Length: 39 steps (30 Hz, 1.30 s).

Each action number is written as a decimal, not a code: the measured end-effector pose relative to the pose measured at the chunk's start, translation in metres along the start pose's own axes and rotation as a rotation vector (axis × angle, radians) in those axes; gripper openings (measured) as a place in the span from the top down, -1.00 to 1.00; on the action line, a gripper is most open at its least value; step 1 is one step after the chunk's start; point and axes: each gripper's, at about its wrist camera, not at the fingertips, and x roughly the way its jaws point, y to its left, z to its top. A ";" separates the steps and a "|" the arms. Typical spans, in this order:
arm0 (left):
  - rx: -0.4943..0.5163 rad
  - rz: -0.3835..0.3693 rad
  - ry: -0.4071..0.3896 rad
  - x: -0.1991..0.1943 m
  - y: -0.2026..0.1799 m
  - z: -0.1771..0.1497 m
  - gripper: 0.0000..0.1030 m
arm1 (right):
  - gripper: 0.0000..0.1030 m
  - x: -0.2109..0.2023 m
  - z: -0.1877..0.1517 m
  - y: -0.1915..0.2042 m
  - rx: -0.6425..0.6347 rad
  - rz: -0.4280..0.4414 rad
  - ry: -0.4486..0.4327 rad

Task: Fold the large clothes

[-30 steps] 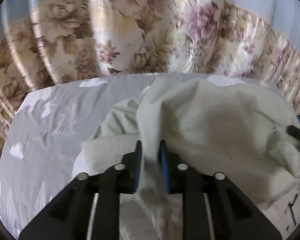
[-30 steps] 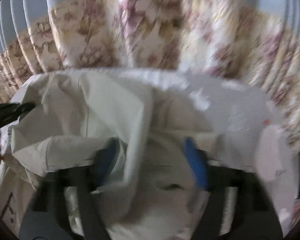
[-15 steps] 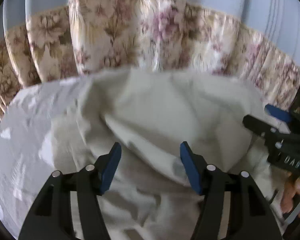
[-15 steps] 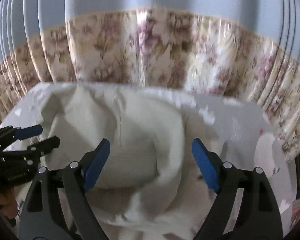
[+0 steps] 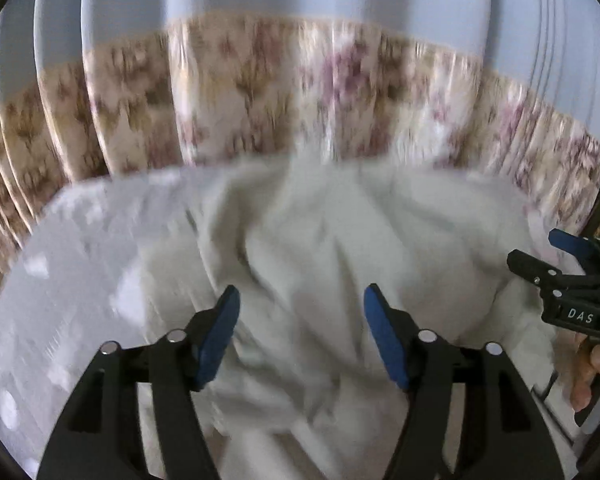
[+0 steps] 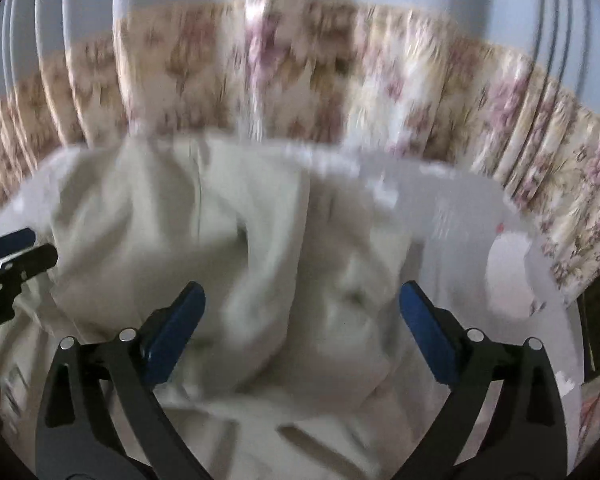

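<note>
Both views are blurred, yet the main shapes read well enough. At far left in the left wrist view lies the pale grey patterned bedsheet [image 5: 72,280], spread over a bed whose far edge meets a pleated floral curtain [image 5: 260,92] with a plain blue-grey upper part. Right of the bare sheet, filling the middle, sits the large cream-white crumpled cloth garment [image 5: 320,240], heaped in soft folds and reaching from the near edge to the far side of the bed. Above its near part is the left gripper [image 5: 298,320], its blue-padded jaws spread wide apart with nothing between them but the cloth lying beneath. At far right of that view the right gripper [image 5: 564,276] shows, black with blue pads, at the garment's right edge, with the person's fingers [image 5: 592,376] wrapped on its handle.

In the right wrist view, the left gripper's tip sits at far left beside the garment's left edge. The cream garment [image 6: 260,240] fills the middle, a seam running along a fold on its far part. The right gripper [image 6: 302,312] is over it, jaws wide apart and holding nothing. Right of the garment the grey sheet [image 6: 460,216] lies bare, and the floral curtain [image 6: 340,68] hangs beyond.
</note>
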 end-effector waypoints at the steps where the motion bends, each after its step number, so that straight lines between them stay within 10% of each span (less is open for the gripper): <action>1: 0.001 0.016 -0.013 0.000 0.000 0.013 -0.41 | -0.89 -0.004 0.015 0.001 0.009 -0.006 -0.030; 10: -0.029 0.076 0.018 0.061 0.032 0.074 -0.41 | -0.91 0.064 0.090 0.012 0.089 0.040 0.011; 27: -0.071 0.205 0.186 0.157 0.049 0.033 -0.92 | -0.94 0.182 0.066 -0.006 0.084 -0.029 0.261; 39: -0.063 0.093 0.034 0.067 0.047 0.030 -0.90 | -0.94 0.075 0.060 -0.018 0.150 0.121 0.096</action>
